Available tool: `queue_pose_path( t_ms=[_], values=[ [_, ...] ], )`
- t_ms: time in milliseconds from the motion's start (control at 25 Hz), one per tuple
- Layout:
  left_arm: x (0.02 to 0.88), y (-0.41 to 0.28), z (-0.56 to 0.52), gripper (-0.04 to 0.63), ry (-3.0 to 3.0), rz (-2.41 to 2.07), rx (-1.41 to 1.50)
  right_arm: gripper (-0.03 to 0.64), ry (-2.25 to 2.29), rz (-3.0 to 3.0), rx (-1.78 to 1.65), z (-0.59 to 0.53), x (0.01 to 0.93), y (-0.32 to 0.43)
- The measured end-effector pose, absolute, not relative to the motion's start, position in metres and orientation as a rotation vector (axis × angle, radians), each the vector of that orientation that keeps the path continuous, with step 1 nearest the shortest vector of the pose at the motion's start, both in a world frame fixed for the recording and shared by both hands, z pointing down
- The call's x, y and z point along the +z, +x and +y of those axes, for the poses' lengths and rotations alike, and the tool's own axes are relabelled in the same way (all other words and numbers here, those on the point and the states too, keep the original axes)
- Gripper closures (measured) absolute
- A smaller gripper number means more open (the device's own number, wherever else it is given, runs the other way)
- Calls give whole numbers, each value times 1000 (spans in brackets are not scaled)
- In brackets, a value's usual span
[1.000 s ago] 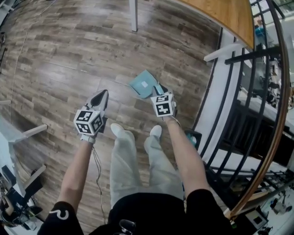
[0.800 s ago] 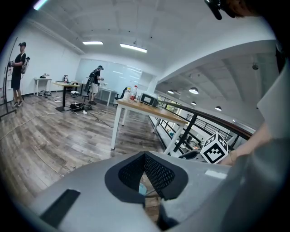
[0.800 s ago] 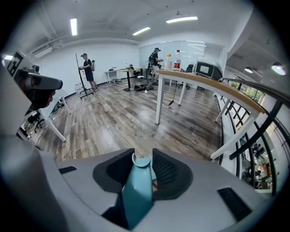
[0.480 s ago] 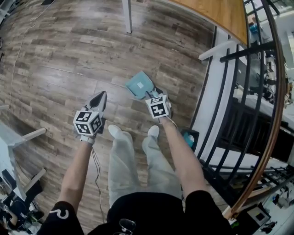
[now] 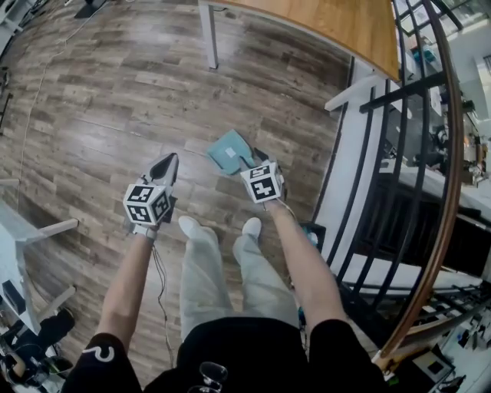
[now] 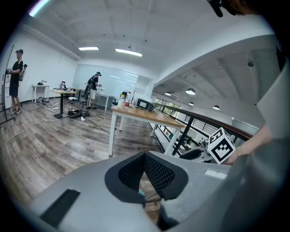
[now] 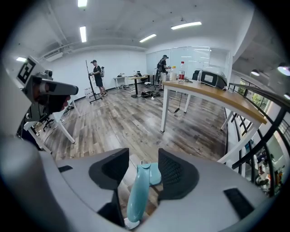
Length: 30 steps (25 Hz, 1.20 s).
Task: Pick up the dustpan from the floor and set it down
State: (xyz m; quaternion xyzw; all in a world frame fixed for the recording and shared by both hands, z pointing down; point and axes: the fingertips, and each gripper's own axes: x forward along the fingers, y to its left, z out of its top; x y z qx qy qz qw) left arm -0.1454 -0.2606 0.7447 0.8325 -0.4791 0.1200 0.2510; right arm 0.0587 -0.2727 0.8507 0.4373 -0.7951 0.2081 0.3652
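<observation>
A teal dustpan (image 5: 228,152) lies on the wooden floor just ahead of my feet, its handle running back toward my right gripper (image 5: 257,161). In the right gripper view the dustpan's handle (image 7: 138,190) stands between the jaws of my right gripper (image 7: 144,170). The jaws are opening, and a gap shows between the handle and each pad. My left gripper (image 5: 167,163) hangs over bare floor to the dustpan's left. Its tips meet with nothing between them, as the left gripper view confirms for the left gripper (image 6: 144,156).
A wooden-topped table (image 5: 360,23) on white legs (image 5: 207,34) stands beyond the dustpan. A black railing (image 5: 360,176) runs along the right. My shoes (image 5: 192,226) are just behind the grippers. White furniture legs (image 5: 46,229) sit at the left. People stand far off (image 7: 97,74).
The dustpan and the right gripper's cube sit slightly lower and further left in the head view than a second ago. More of the table has come into view at the top.
</observation>
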Motion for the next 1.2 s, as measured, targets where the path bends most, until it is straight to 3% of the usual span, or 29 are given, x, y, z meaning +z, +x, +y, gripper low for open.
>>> queue_pose_path(
  t_ms=[320,600,1200],
  values=[
    [676,-127,-257,598,2318,-1370,298,494,1230,-2140,506,-283,761,93],
    [592,-111,-252,598,2365,-1425,266,609,1350,-2257,482,-291,649,117],
    [461,-77,-208,598,2448,-1520,148,621,1324,-2443,289,-238,487,137]
  ],
)
